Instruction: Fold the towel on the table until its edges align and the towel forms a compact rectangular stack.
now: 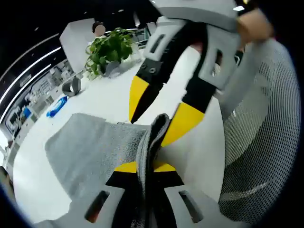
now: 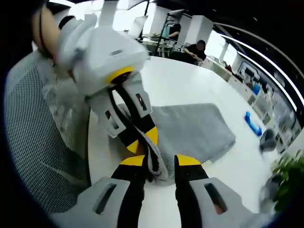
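Observation:
A grey towel (image 1: 90, 147) lies spread on the white table (image 1: 104, 95), with one edge lifted near the table's rim. My left gripper (image 1: 146, 167) is shut on that raised edge, a fold of cloth pinched between its yellow tips. My right gripper (image 1: 151, 129) comes in from above with its jaws apart, straddling the same raised fold. In the right gripper view the towel (image 2: 190, 128) stretches away over the table (image 2: 175, 80). There my right gripper (image 2: 160, 161) stands open around the bunched edge, right under the left gripper (image 2: 142, 140), which is clamped on the cloth.
A mesh office chair (image 1: 261, 142) (image 2: 38, 133) stands close against the table's near edge. Beyond the towel are a potted plant (image 1: 110, 47) (image 2: 287, 175), a blue object (image 1: 57, 107) (image 2: 253, 123) and a small grey item (image 1: 72, 86) (image 2: 267, 141). People sit at desks far behind.

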Demonstrator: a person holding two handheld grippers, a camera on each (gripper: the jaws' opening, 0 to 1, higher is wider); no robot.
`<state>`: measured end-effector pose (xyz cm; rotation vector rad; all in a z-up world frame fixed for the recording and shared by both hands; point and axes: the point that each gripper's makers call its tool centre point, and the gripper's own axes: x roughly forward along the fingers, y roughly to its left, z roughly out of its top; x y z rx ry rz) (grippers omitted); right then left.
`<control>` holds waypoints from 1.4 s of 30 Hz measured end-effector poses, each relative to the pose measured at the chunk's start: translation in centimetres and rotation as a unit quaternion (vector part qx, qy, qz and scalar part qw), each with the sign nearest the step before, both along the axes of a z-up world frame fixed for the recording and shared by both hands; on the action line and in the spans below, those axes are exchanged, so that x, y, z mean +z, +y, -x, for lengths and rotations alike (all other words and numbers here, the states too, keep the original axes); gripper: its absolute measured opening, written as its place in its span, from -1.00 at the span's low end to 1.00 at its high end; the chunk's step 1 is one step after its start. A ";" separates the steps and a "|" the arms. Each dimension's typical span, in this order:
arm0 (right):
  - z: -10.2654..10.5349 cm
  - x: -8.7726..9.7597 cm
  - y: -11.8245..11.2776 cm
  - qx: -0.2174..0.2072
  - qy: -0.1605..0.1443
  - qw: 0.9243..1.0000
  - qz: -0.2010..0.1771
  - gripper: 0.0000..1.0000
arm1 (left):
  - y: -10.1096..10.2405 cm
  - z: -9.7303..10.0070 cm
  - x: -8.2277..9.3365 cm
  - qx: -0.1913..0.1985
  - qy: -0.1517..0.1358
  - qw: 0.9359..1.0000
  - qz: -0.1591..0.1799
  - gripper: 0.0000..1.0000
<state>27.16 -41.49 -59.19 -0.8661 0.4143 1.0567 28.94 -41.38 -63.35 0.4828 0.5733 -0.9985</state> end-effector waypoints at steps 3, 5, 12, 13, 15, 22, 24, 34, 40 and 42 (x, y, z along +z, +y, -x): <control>0.3 -0.6 0.8 0.054 -0.055 0.995 0.064 -0.56 | 0.2 -0.1 0.2 0.015 0.023 0.999 0.021 -0.85; -0.2 -1.7 0.2 0.082 -0.100 0.981 0.142 -0.62 | 0.3 0.0 0.3 0.012 0.021 1.000 0.017 -0.85; -1.1 -1.7 -0.5 0.050 -0.067 0.991 0.107 -0.82 | 0.8 0.0 0.4 -0.031 -0.030 0.999 -0.027 -0.83; -1.1 -1.5 -0.4 0.046 -0.064 0.992 0.100 -0.82 | 0.8 0.0 0.4 -0.039 -0.038 0.998 -0.034 -0.81; -1.5 -1.3 -1.1 0.012 -0.034 0.997 0.070 -0.83 | 1.6 0.5 0.4 -0.097 -0.083 0.988 -0.088 -0.77; -2.1 -1.5 -1.9 -0.071 0.112 0.988 -0.074 -0.85 | 6.8 0.9 0.7 -0.167 -0.119 0.964 -0.167 -0.73; -2.0 -1.7 -2.1 -0.085 0.147 0.980 -0.106 -0.86 | 7.4 0.6 1.5 -0.132 -0.106 0.978 -0.124 -0.73; -2.5 -2.6 -3.3 -0.199 0.320 0.887 -0.265 -0.87 | 9.4 -0.2 0.5 -0.042 -0.007 0.999 -0.015 -0.78; -2.4 -2.6 -4.1 -0.211 0.345 0.865 -0.296 -0.87 | 8.8 -0.7 2.0 -0.012 0.022 0.998 0.065 -0.84; -2.4 -1.5 -4.2 -0.203 0.339 0.865 -0.309 -0.87 | 8.6 -0.2 2.6 -0.020 0.027 0.996 0.080 -0.86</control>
